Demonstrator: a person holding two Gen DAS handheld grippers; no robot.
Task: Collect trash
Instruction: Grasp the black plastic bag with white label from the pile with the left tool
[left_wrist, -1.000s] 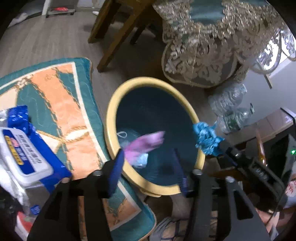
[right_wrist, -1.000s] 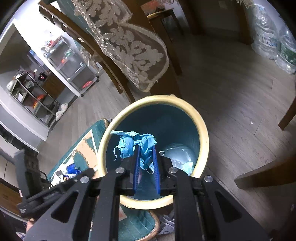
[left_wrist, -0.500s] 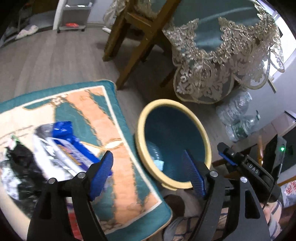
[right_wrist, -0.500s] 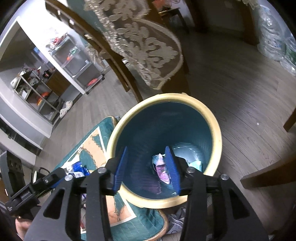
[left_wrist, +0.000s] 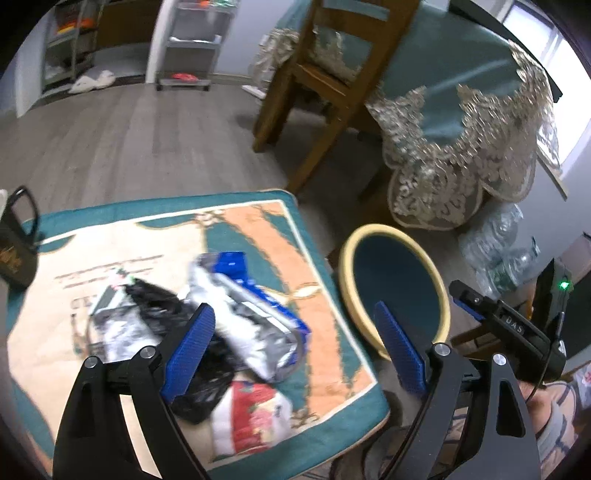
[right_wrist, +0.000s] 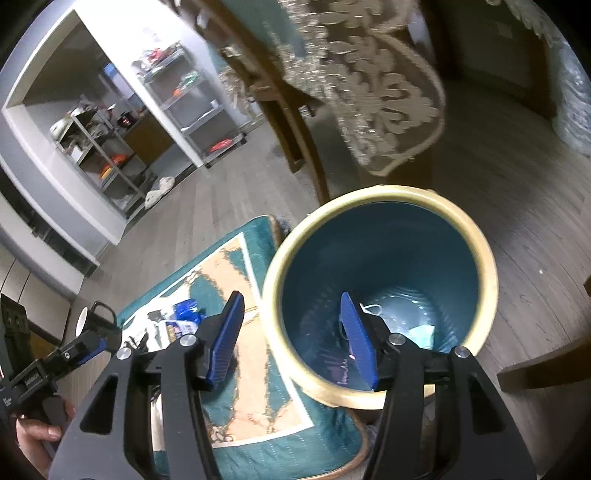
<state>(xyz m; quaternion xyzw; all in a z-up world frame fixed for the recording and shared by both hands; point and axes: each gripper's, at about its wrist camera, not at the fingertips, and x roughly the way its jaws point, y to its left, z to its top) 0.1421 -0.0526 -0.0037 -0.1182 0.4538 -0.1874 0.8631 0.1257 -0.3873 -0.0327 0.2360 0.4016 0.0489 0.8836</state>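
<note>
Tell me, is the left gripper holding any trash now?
No, the left gripper is open and empty above the pile of wrappers and black plastic bag.

L gripper (left_wrist: 291, 343) & R gripper (right_wrist: 291, 334): jaws wide apart (both empty).

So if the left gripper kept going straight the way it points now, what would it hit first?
Most likely the trash pile on the cushion: the open left gripper points at the blue-and-silver wrapper beside the black plastic bag. Depth is unclear.
</note>
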